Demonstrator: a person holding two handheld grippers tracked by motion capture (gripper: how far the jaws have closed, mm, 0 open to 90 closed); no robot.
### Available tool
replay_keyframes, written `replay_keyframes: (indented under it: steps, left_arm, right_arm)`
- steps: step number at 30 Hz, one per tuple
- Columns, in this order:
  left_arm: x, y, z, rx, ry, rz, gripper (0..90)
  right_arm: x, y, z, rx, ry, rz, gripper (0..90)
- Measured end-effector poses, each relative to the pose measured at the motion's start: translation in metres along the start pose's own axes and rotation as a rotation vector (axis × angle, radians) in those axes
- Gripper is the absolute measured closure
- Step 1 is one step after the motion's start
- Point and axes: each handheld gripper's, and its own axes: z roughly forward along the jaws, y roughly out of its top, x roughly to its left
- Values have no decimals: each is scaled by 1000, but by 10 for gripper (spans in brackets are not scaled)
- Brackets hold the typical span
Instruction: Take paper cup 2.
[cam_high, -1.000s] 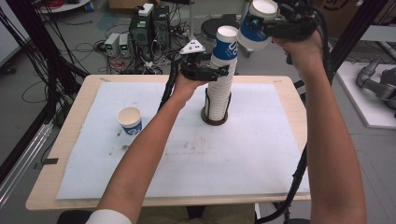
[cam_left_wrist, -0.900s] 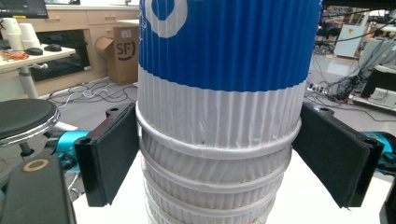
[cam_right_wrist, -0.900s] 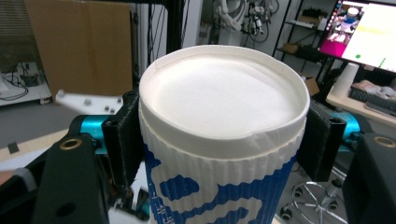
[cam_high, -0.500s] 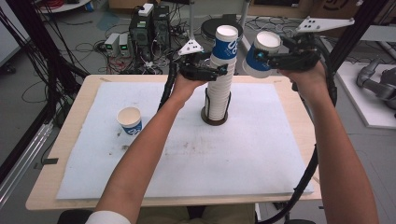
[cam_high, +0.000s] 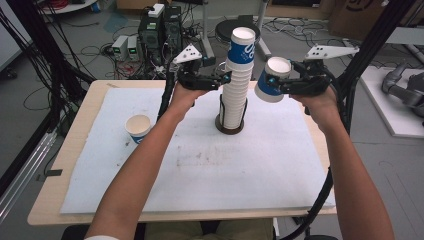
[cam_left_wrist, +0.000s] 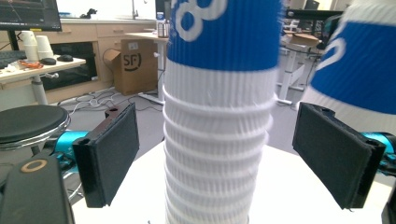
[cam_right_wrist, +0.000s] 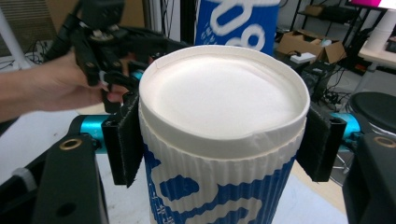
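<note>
Spreading across nearly the whole counter (cam_high: 60, 200) is a white mat (cam_high: 200, 165), smudged near its middle. Standing toward the mat's far side is a tall stack of cups (cam_high: 235, 85), white ribbed walls with blue bands, seated in a dark round holder (cam_high: 230, 127). To the stack's left, the left tool (cam_high: 220, 80) is released: its black pads (cam_left_wrist: 112, 149) stand wide on either side of the stack, clear of the cup walls. Right of the stack, held above the mat and near the stack's upper part, the right tool (cam_high: 267, 85) is clenched on a single blue-and-white cup (cam_high: 270, 80), pads pressing its sides just under the rim; it looks slightly tilted, though I can't be sure from here. Smallest, one lone cup (cam_high: 138, 128) sits upright on the mat's left part, well apart from the rest.
</note>
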Motion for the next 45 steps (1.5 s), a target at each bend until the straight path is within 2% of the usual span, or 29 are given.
replay_keyframes:
  steps: [3, 7, 16, 19, 24, 29, 35, 38, 45]
  left_arm:
    - [-2, -4, -13, 9, -7, 5, 146]
    - [-7, -9, -33, 9, -27, 22, 146]
    - [-26, -26, -70, 18, -82, 46, 146]
    - [-29, -34, -80, 25, -82, 47, 147]
    - [-38, -44, -91, 33, -96, 61, 147]
    - [-49, -53, -101, 45, -116, 76, 147]
    - [-53, -68, -116, 34, -112, 78, 147]
    - [-53, -78, -122, 28, -106, 67, 147]
    - [-50, -96, -132, 38, -90, 45, 148]
  right_arm:
    - [4, -9, 4, 27, 4, -2, 287]
    - [12, -19, 7, 26, 13, -9, 286]
    - [31, -59, 19, 43, 47, 23, 285]
    - [35, -68, 21, 29, 62, 39, 285]
    - [47, -81, 25, 16, 88, 39, 285]
    - [60, -88, 30, 26, 99, 4, 285]
    - [76, -99, 37, 33, 116, -22, 285]
    - [81, -103, 40, 34, 134, -22, 285]
    - [88, -108, 46, 46, 134, -39, 285]
